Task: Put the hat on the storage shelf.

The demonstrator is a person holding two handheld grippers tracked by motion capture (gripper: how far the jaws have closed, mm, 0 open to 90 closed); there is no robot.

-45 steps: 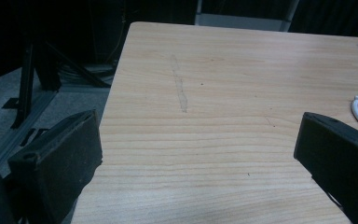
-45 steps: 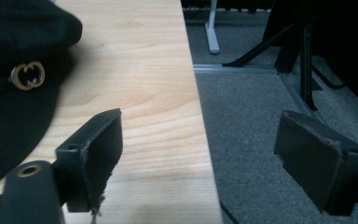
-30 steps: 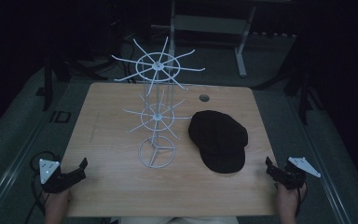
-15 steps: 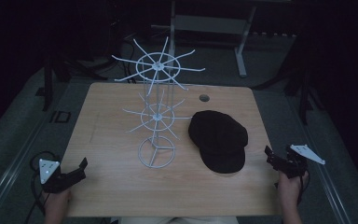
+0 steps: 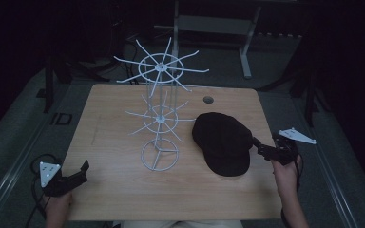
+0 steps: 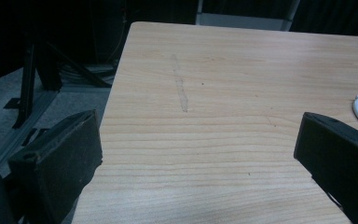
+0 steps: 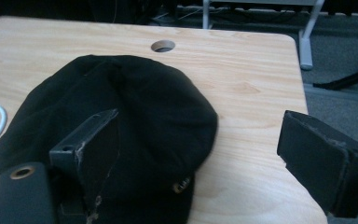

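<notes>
Right tool [image 5: 261,148] jaws wide, black cap [image 5: 223,142] flat on tabletop [image 5: 123,190] just ahead, one jaw over its edge, left tool [image 5: 78,172] jaws wide, white wire rack [image 5: 159,118] ahead to its right

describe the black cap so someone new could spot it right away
On the wooden table, look right of the white wire rack. The black cap lies flat near the right edge, just before the right gripper; it is the only dark, soft thing there.
</notes>
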